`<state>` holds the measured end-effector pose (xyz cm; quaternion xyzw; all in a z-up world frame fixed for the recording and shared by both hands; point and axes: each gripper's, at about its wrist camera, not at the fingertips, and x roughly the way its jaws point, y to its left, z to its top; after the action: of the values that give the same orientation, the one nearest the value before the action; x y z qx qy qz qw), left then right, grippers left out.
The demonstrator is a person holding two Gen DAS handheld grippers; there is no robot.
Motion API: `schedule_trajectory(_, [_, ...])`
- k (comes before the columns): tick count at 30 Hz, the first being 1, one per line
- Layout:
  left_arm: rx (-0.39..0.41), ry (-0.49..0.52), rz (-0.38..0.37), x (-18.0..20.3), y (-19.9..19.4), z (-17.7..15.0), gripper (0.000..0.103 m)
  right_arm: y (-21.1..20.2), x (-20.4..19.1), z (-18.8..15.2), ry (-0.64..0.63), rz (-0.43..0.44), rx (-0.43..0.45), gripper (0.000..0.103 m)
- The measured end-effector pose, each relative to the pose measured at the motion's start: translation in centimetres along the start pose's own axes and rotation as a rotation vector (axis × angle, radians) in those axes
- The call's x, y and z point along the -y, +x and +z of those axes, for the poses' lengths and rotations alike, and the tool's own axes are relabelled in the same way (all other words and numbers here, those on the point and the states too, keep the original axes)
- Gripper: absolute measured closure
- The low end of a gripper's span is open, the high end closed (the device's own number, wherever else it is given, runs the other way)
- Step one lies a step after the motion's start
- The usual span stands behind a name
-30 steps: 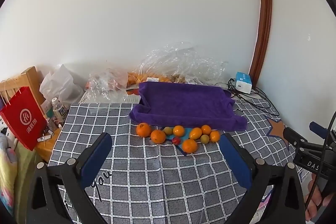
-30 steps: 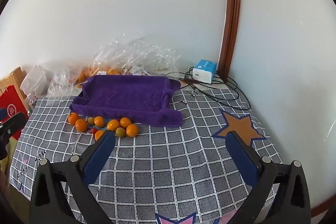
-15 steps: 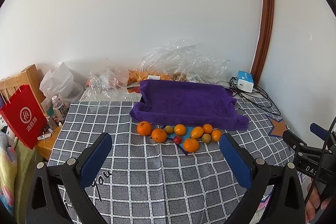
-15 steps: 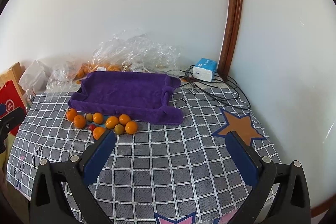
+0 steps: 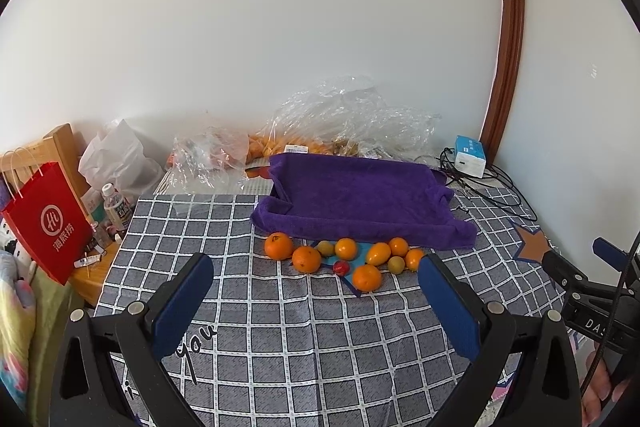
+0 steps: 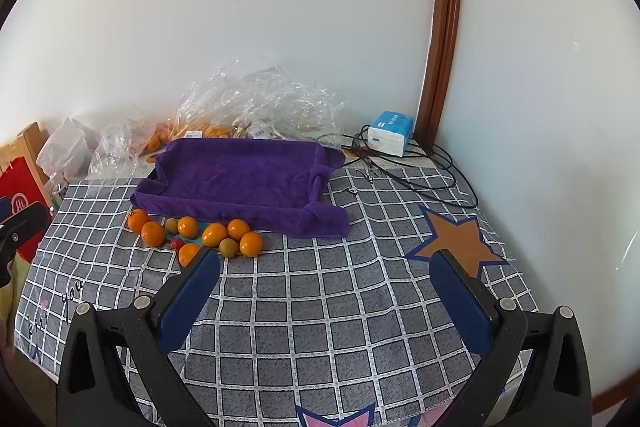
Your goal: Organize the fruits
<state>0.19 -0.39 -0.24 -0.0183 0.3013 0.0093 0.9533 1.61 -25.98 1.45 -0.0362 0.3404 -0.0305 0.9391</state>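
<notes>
Several oranges (image 5: pixel 306 259) (image 6: pixel 153 233), small green fruits (image 5: pixel 325 248) (image 6: pixel 229 247) and one small red fruit (image 5: pixel 341 267) (image 6: pixel 175 243) lie in a cluster on the checked tablecloth, just in front of a tray draped in a purple towel (image 5: pixel 360 195) (image 6: pixel 244 179). My left gripper (image 5: pixel 314 279) is open and empty, held above the cloth short of the fruit. My right gripper (image 6: pixel 326 273) is open and empty, to the right of the cluster; its left finger (image 6: pixel 192 291) stands near the nearest orange (image 6: pixel 188 253).
Clear plastic bags (image 5: pixel 348 115) with more oranges lie behind the tray against the wall. A blue and white box (image 6: pixel 390 131) and black cables (image 6: pixel 424 175) sit at the back right. A red paper bag (image 5: pixel 44 223) and bottle (image 5: pixel 116 207) stand left of the table.
Both grippers have moved slightly forward and toward the fruit; the fruit cluster and tray sit a little nearer in both views. Nothing was grasped.
</notes>
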Motion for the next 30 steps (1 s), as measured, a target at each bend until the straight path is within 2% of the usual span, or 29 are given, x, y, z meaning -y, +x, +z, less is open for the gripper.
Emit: schedule_trajectory(30, [0.003,-0.023,-0.006,-0.83,-0.08,0.18,0.0,-0.14,-0.88,-0.11,-0.024,-0.001,0.004,0.0])
